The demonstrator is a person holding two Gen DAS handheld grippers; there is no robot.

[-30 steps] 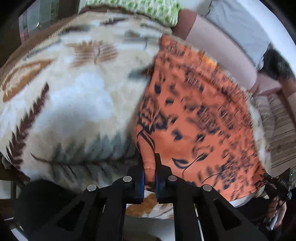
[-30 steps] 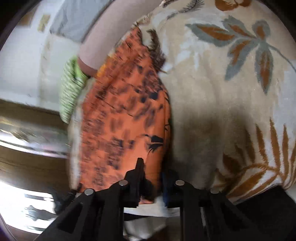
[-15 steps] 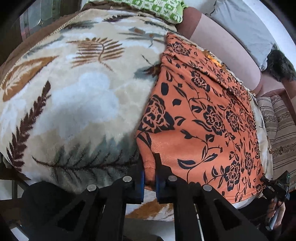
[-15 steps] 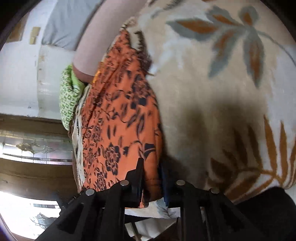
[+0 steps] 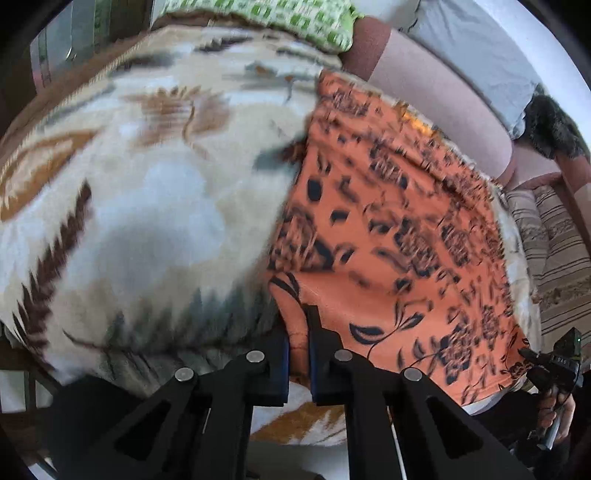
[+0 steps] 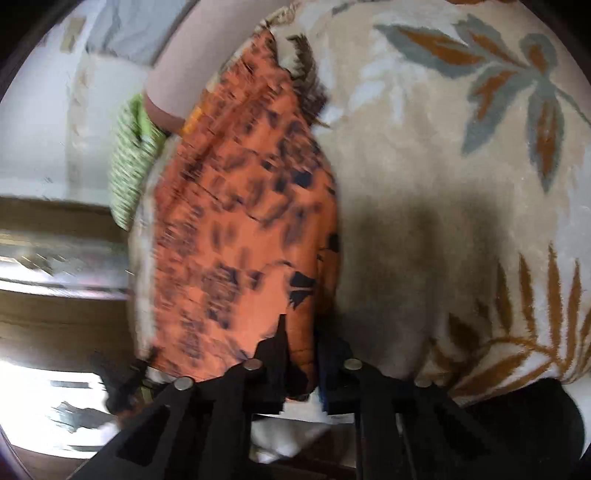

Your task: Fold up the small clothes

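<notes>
Both grippers' jaws clamped on orange garment (image 5: 388,236) near-edge corners, blanket (image 5: 147,206) beside

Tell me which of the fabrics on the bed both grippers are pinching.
The orange floral cloth. The left gripper and right gripper each clamp its near edge; the green cloth lies far back, untouched.

Bedding and furnishings around the work spot

A plush cream blanket (image 5: 147,206) with brown and grey leaf prints spreads ahead; beyond it lie a green-checked cloth (image 5: 295,22), a pinkish bolster (image 5: 443,96) and a grey pillow (image 5: 476,51); a striped cushion (image 5: 557,266) sits far right.
</notes>
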